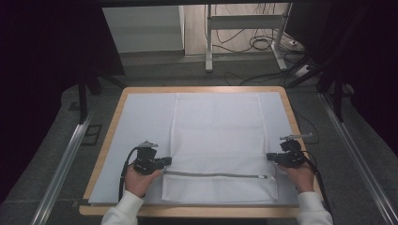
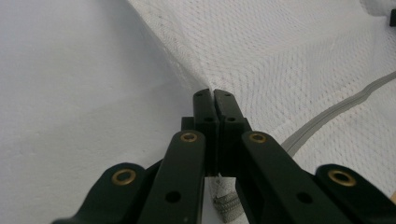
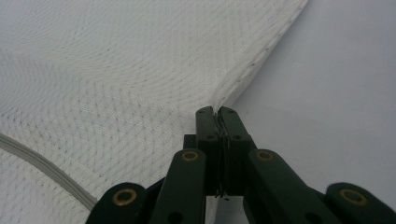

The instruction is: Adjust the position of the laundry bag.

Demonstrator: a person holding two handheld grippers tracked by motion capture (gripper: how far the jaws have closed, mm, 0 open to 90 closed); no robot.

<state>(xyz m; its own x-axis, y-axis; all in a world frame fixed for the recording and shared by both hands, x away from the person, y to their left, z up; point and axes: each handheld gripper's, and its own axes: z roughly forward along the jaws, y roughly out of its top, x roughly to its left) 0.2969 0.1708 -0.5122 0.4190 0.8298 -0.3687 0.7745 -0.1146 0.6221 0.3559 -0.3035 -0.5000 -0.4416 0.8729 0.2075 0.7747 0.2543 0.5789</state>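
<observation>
A white mesh laundry bag (image 1: 218,140) lies flat in the middle of the table, with a grey zipper (image 1: 216,176) running across near its front end. My left gripper (image 1: 167,161) pinches the bag's left edge just above the zipper; its jaws are shut on the mesh (image 2: 280,56). At the opposite side my right gripper (image 1: 269,156) is shut on the bag's right edge (image 3: 163,70). Both gripper views show the fabric puckering up into the closed tips, left gripper (image 2: 214,93) and right gripper (image 3: 215,111). The zipper (image 2: 336,109) passes just beside the left jaws.
A pale sheet (image 1: 141,122) covers the wooden table (image 1: 105,154), which has bare margins left and right of the bag. Metal rails (image 1: 65,159) flank the table on the floor. A white stand and cables (image 1: 253,42) sit beyond the far edge.
</observation>
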